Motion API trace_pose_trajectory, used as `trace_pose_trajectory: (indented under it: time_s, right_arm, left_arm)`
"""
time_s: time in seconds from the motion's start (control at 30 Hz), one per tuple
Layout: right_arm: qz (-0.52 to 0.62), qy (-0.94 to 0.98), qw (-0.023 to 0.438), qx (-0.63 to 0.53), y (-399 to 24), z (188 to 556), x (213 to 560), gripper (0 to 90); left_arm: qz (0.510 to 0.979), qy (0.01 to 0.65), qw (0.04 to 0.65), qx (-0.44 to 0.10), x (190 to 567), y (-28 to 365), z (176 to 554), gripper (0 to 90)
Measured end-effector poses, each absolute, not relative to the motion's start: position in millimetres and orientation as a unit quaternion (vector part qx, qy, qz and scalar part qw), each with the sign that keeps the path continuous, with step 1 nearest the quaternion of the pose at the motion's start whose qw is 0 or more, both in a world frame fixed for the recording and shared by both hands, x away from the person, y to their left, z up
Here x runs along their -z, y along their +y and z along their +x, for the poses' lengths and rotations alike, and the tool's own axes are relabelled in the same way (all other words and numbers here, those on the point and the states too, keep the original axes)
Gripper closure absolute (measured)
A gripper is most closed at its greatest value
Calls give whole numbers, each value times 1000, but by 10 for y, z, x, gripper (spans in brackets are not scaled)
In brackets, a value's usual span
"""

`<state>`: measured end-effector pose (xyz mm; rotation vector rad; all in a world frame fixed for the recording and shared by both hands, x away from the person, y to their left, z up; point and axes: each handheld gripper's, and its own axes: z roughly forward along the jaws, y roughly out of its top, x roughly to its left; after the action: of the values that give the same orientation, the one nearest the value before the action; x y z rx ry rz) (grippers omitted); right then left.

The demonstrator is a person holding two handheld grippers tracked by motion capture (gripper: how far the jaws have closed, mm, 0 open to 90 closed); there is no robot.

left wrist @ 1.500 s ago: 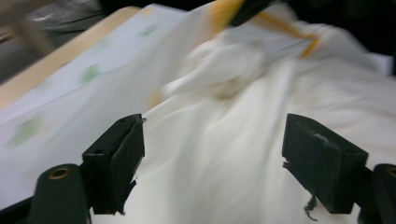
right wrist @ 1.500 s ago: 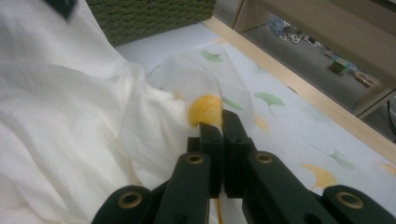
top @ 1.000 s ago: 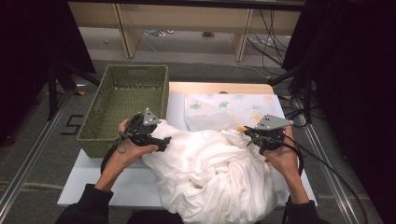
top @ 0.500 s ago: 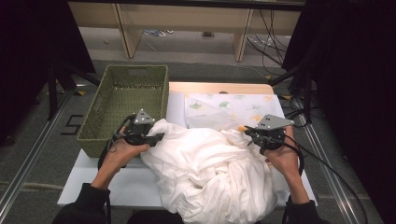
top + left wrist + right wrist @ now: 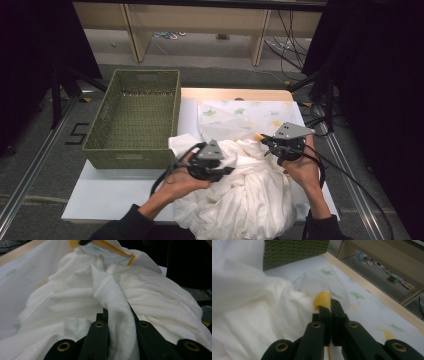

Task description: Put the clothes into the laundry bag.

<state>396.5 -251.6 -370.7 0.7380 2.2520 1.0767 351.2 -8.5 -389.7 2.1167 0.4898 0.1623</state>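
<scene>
High view: white table (image 5: 120,192) under all. Green basket (image 5: 134,117) at far left, on table. Leaf-print cloth (image 5: 240,116) spread flat at far right, beside basket. White sheet (image 5: 250,195) bunched at near middle, one corner touching basket's near right corner. Left tool (image 5: 227,171) on sheet's left part, jaws just closed, now clamped on a white fold (image 5: 117,315) running up between them. Right tool (image 5: 263,139) at sheet's far right edge, jaws pressed together on a yellow-marked cloth edge (image 5: 322,300).
</scene>
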Motion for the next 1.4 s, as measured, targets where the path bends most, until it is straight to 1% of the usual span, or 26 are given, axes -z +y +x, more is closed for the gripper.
trace_pose_trajectory:
  time_s: [0.03,0.1,0.2,0.23,0.27,0.3,0.37,0.4,0.47,0.5,0.57,0.63,0.67,0.7,0.73,0.83,0.9,0.97,1.0,1.03,1.17,1.2,1.3,1.33,1.37,1.4]
  right_arm:
    - [269,831,277,-401,-2521,3968,3696,900]
    - [269,831,274,-402,-2518,3959,3694,900]
    - [269,831,273,-402,-2516,3959,3693,900]
    - [271,834,262,-403,-2505,3948,3696,900]
    - [264,834,271,-402,-2502,3952,3700,900]
    - [268,834,269,-401,-2486,3939,3707,900]
    - [261,837,268,-400,-2467,3936,3706,900]
    - [259,838,266,-400,-2451,3932,3701,900]
    - [253,840,268,-399,-2429,3921,3696,900]
    - [256,840,267,-397,-2423,3913,3699,900]
    - [256,840,268,-396,-2434,3914,3700,900]
    - [258,839,268,-396,-2445,3926,3703,900]
    - [257,840,268,-396,-2446,3926,3711,900]
    - [257,840,269,-394,-2449,3922,3714,900]
    - [257,841,267,-394,-2453,3921,3716,900]
    - [257,840,267,-397,-2450,3931,3714,900]
    - [258,841,266,-394,-2440,3929,3726,900]
    - [258,841,266,-395,-2438,3930,3724,900]
    - [260,839,271,-394,-2441,3929,3718,900]
    - [260,840,272,-392,-2439,3933,3720,900]
    - [259,841,269,-391,-2433,3939,3729,900]
    - [258,843,262,-393,-2427,3943,3734,900]
    - [256,847,259,-388,-2420,3944,3748,900]
    - [260,846,254,-389,-2418,3942,3747,900]
    - [260,845,263,-387,-2423,3948,3743,900]
    - [261,845,262,-387,-2417,3954,3754,900]
  left_arm:
    - [864,199,459,-64,3945,-159,3518,844]
    - [871,191,446,-72,4058,-323,3537,838]
    - [878,192,434,-54,4303,-577,3576,820]
    - [883,187,426,-61,4352,-614,3603,811]
    - [884,192,420,-71,4395,-650,3617,811]
    - [888,185,414,-78,4410,-662,3637,809]
    - [877,203,428,-74,4430,-675,3675,804]
    - [879,198,428,-70,4413,-658,3685,796]
    - [878,190,435,-62,4384,-632,3674,733]
    - [875,187,443,-58,4356,-610,3653,683]
    - [869,191,451,-71,4264,-514,3627,562]
    - [862,202,458,-76,4148,-400,3618,414]
    - [862,193,460,-90,4079,-325,3639,363]
    - [860,191,468,-72,4028,-264,3639,318]
    - [859,201,464,-75,3953,-158,3652,283]
    - [852,222,455,-136,3831,80,3763,244]
    - [847,251,449,-133,3776,247,3900,187]
    - [846,272,435,-149,3796,356,4001,178]
    - [847,294,417,-150,3874,418,4086,168]
    - [845,308,415,-138,3935,434,4126,154]
    - [858,335,380,-84,4296,393,4277,154]
    - [857,348,373,-66,4396,348,4299,154]
    - [865,338,368,-42,4517,262,4331,160]
    - [865,331,376,-18,4530,248,4334,273]
    - [844,342,413,6,4557,187,4310,450]
    - [844,337,417,3,4552,163,4291,546]
